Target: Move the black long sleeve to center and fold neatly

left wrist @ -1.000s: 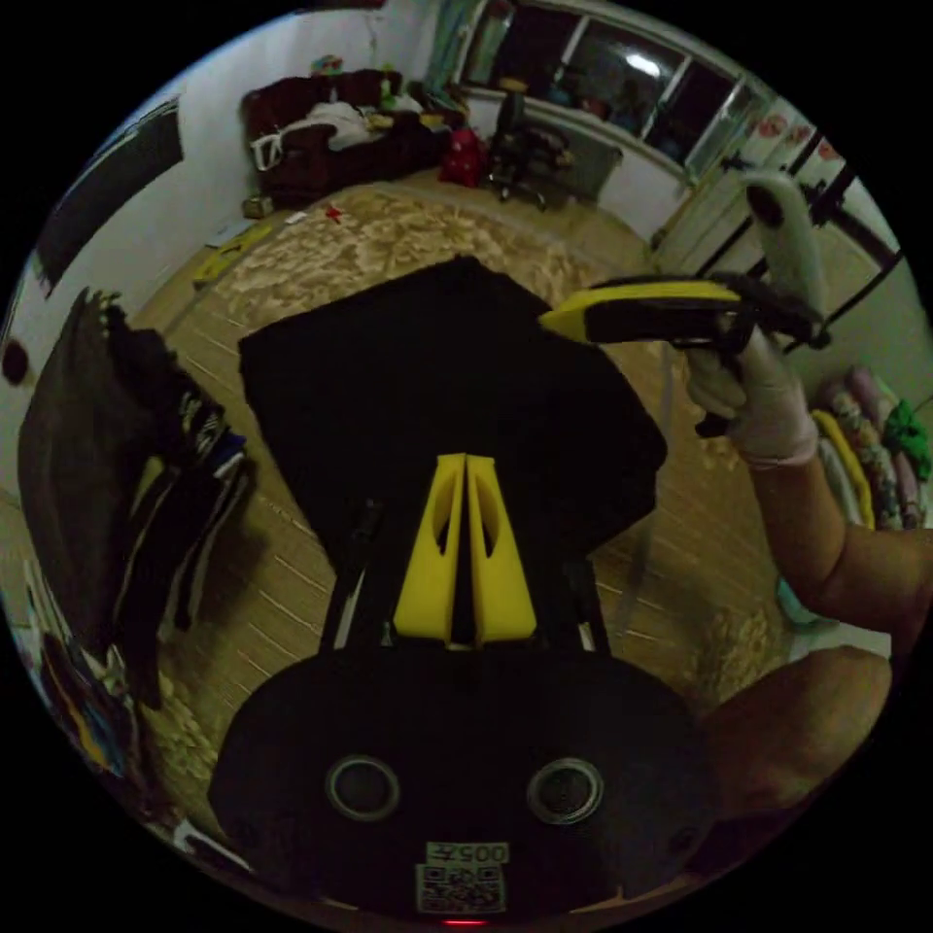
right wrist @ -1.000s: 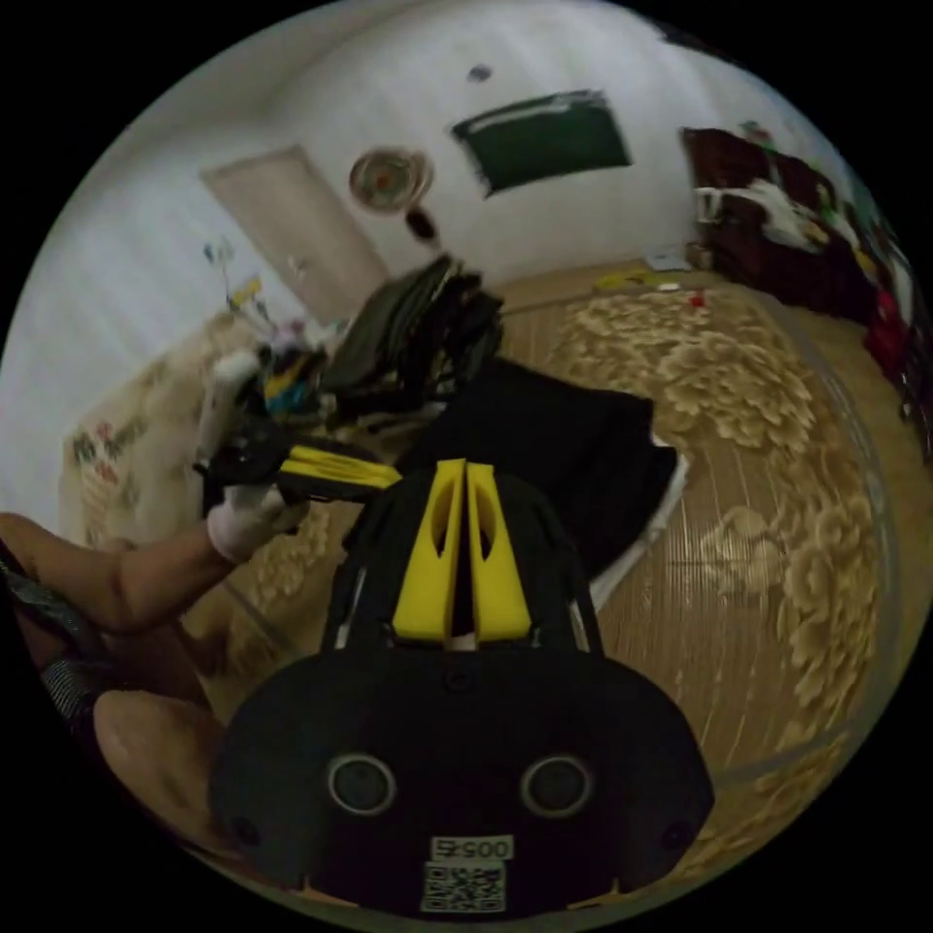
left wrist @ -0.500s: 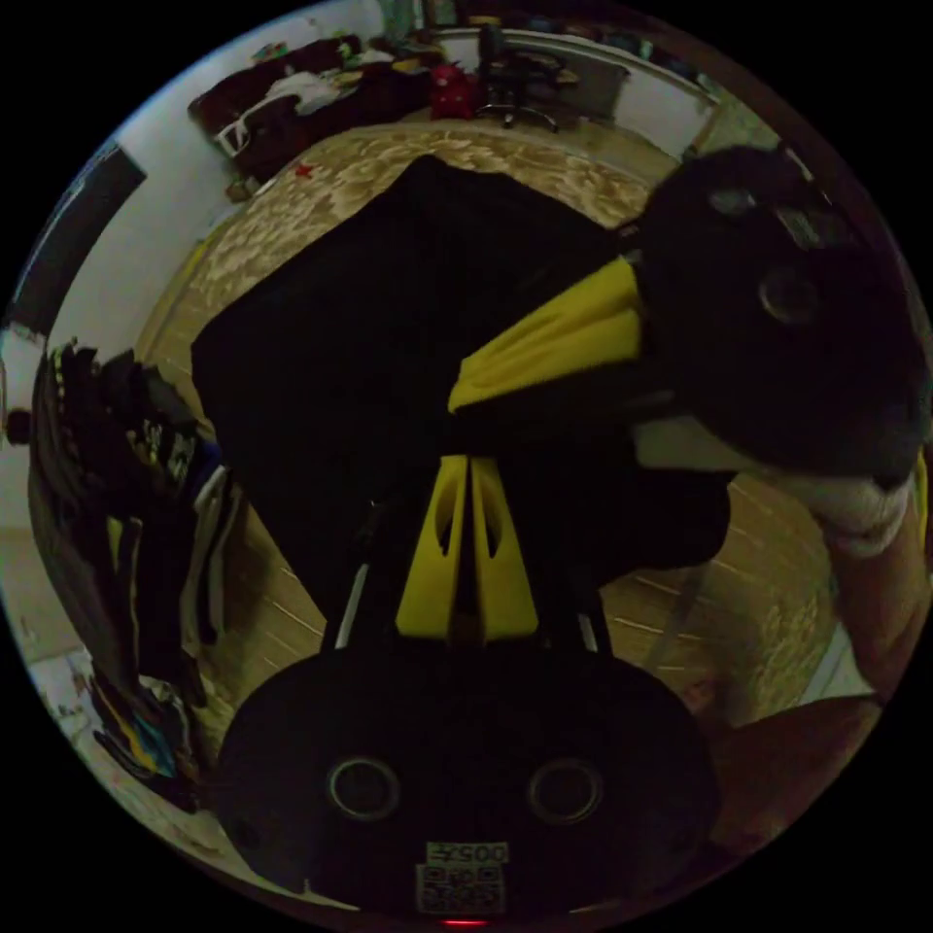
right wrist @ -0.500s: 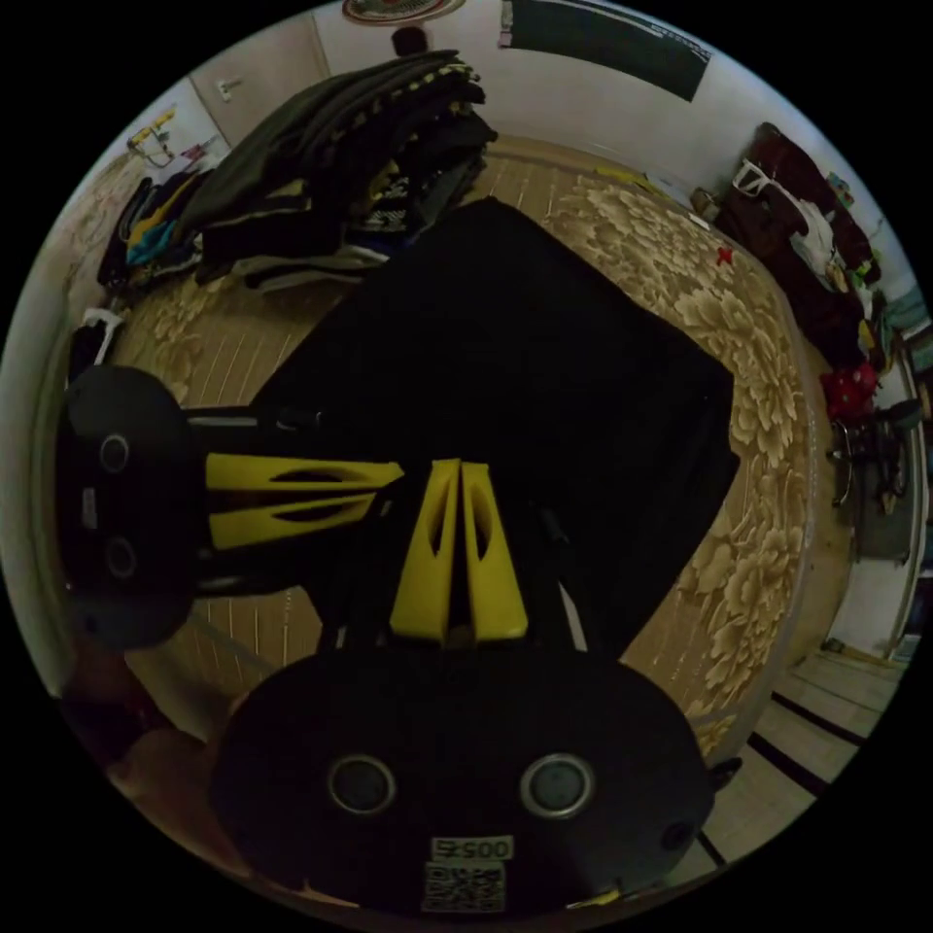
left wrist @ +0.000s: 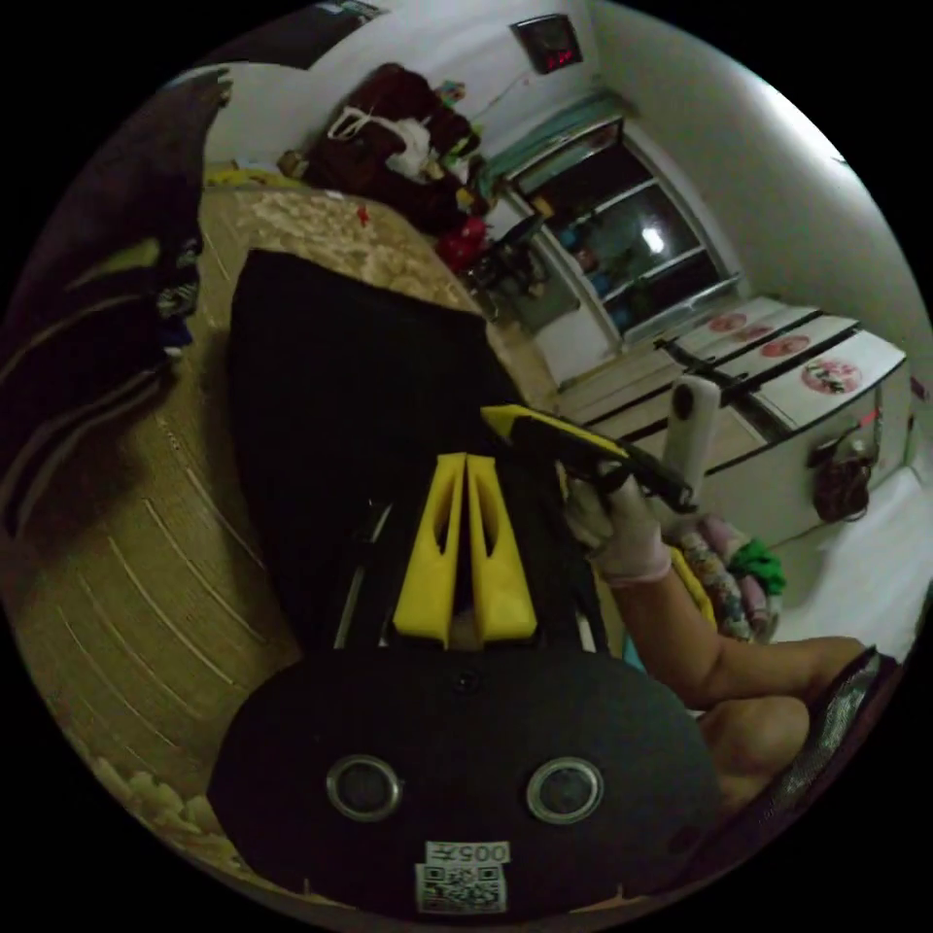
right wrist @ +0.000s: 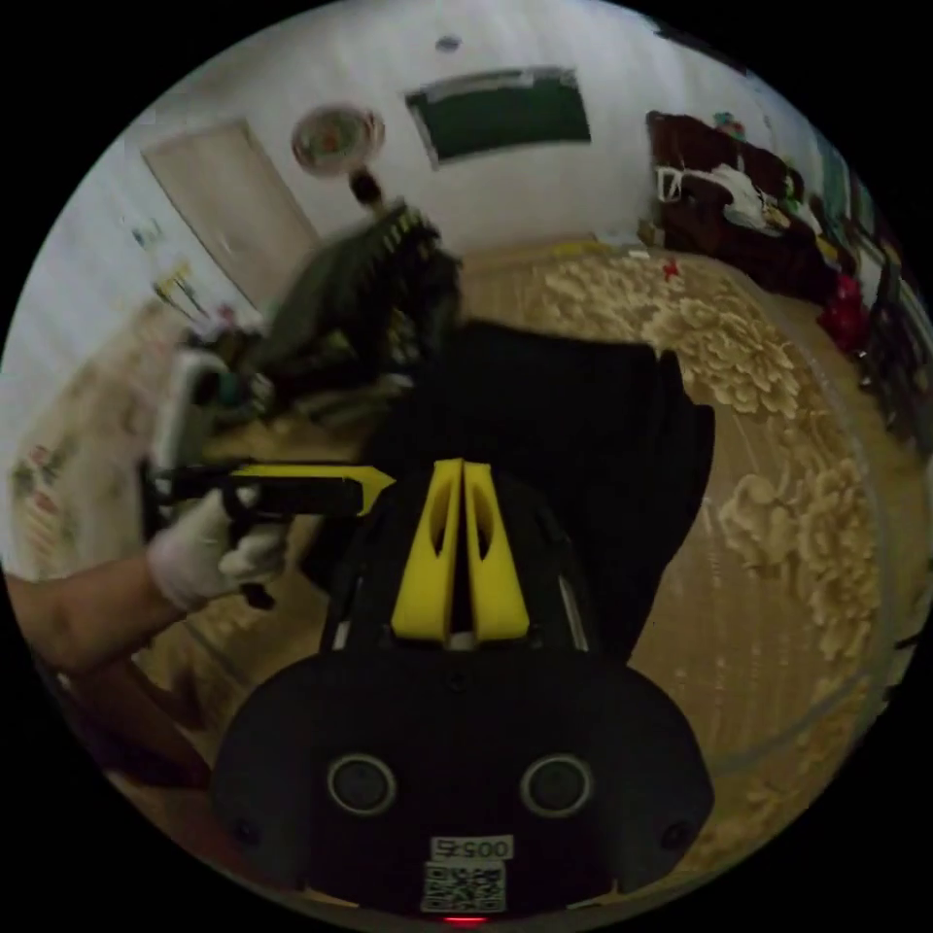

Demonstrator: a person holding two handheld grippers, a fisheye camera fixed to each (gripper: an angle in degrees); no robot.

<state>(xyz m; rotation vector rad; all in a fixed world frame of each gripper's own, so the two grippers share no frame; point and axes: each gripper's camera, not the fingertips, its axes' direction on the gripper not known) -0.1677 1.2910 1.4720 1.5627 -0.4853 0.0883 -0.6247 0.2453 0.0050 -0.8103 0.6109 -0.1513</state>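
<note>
The right tool (left wrist: 496, 416) and left tool (right wrist: 384, 478) have drawn apart since half a second ago — both lifted back off the black long sleeve (right wrist: 573, 428).

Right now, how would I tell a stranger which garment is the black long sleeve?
Start at the floral mat on the floor. The black long sleeve lies spread flat on it, plain black. That sets it apart from the heaped pile of clothes beside it, which shows stripes and mixed colours.

Black long sleeve (right wrist: 573, 428) on floral mat (right wrist: 777, 466), right gripper (right wrist: 460, 471) jaws together, left gripper (right wrist: 374, 478) beside.
</note>
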